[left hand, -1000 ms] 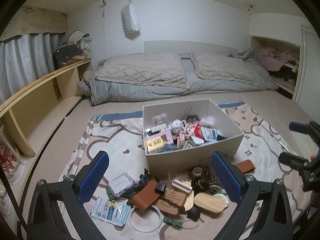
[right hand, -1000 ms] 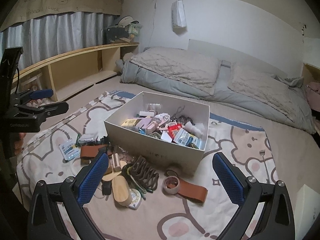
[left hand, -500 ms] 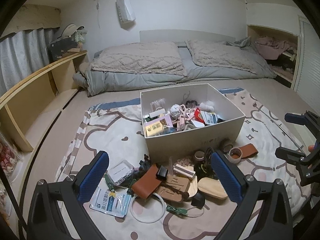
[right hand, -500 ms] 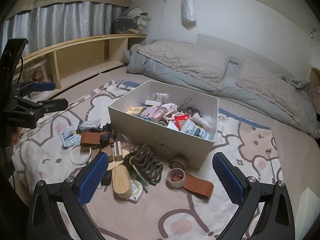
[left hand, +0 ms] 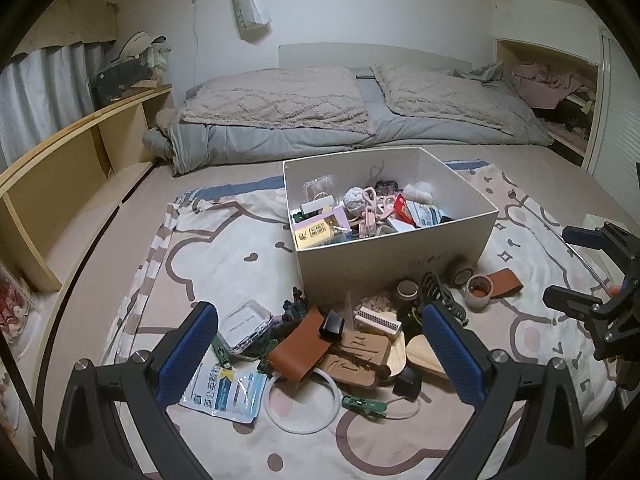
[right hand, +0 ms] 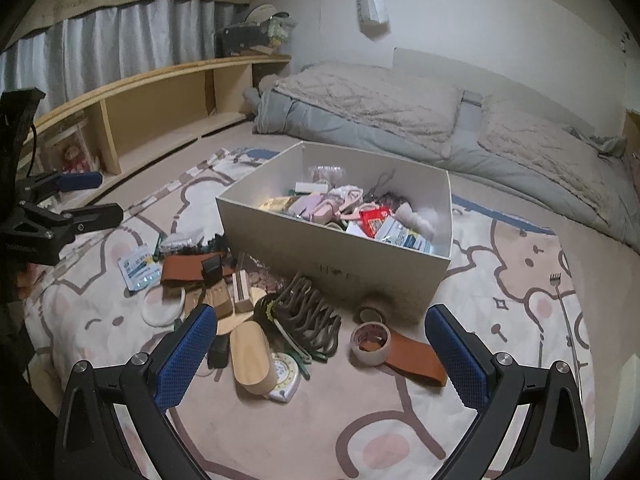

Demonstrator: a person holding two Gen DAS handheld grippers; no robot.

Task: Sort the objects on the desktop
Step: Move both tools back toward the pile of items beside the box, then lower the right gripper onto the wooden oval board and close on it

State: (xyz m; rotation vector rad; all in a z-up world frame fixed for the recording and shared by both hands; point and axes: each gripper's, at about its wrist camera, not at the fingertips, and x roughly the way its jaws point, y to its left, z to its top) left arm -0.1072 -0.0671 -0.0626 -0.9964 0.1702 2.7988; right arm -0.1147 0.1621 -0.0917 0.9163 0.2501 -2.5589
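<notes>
Left gripper [left hand: 320,350] and right gripper [right hand: 320,352] both spread wide, empty, above clutter lying near the part-filled white box [left hand: 394,258].

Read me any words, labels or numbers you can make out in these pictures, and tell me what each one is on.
blue and white packet: large Chinese characters, too blurred to quote.
clear plastic case: label line, too small to read.
white box: faint marks on its front wall, unreadable.
yellow pack inside the box: print too small.
Nothing else legible.
</notes>
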